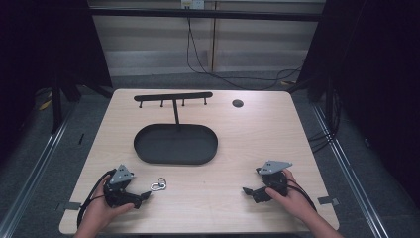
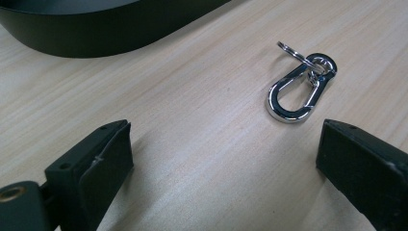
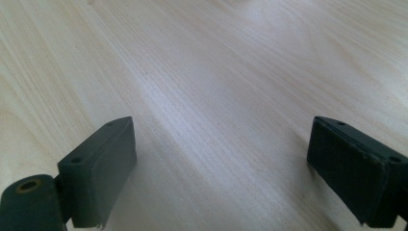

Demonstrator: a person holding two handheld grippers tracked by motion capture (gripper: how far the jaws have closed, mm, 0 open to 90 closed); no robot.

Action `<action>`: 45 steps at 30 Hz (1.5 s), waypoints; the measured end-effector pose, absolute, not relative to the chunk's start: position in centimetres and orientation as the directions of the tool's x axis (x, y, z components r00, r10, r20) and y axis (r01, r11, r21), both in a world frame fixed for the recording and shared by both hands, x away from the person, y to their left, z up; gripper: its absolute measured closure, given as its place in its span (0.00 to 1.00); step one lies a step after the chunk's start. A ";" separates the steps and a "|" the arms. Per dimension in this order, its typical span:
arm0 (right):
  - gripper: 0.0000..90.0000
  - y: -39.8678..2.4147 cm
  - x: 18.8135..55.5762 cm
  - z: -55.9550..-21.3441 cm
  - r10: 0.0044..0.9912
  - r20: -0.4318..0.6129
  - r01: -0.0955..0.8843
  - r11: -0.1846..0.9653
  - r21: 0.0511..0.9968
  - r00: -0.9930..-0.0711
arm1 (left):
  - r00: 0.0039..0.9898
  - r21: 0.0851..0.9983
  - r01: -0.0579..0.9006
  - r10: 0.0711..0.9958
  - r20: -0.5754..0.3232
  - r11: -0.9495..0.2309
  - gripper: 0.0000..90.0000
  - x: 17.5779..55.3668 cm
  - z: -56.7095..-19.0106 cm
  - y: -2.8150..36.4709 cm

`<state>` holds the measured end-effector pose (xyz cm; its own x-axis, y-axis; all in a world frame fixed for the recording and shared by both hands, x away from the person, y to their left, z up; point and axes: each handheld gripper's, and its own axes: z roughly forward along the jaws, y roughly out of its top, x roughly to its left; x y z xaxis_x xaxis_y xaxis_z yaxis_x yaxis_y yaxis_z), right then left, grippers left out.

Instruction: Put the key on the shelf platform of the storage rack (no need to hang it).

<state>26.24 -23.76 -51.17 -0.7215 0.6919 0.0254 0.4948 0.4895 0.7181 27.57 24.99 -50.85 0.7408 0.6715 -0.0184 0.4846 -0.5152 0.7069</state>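
A shiny silver carabiner clip with a small key ring lies flat on the wooden table, just right of my left gripper. In the left gripper view the clip lies ahead of the wide-apart jaws, nearer the right one, and touches neither. The left gripper is open and low over the table. My right gripper rests at the front right, open, with bare wood between its jaws. A black oval tray sits mid-table with a black hook rack standing behind it.
The tray's rim crosses the top left of the left gripper view. A small black round cap sits at the table's back right. Cables run along the floor beyond the table. Bare wood lies between the two hands.
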 end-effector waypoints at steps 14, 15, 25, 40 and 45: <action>0.11 -23.8 26.2 -51.2 0.691 0.025 0.494 0.490 0.718 -0.722 | 0.736 0.644 0.530 0.677 -0.025 -0.552 0.21 27.1 -49.7 24.6; 0.11 -23.8 26.2 -51.2 0.691 0.024 0.493 0.490 0.718 -0.722 | 0.741 0.629 0.535 0.670 -0.030 -0.564 0.23 27.1 -49.5 24.4; 0.11 -23.8 26.2 -51.2 0.692 0.024 0.494 0.490 0.719 -0.721 | 0.791 0.492 0.552 0.610 -0.053 -0.673 0.28 27.8 -47.4 22.7; 0.11 -23.8 26.1 -51.2 0.697 0.023 0.496 0.487 0.719 -0.717 | 0.831 0.432 0.509 0.556 -0.022 -0.744 0.34 28.3 -45.7 21.0; 0.11 -23.8 26.1 -51.2 0.697 0.023 0.497 0.487 0.719 -0.717 | 0.834 0.407 0.515 0.551 -0.036 -0.754 0.36 29.0 -45.6 20.3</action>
<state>26.14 -23.75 -51.16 -0.7168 0.6968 0.0231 0.4965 0.4870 0.7185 28.96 20.35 -45.62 0.8339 0.5507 -0.0360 0.5154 -0.7539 0.4075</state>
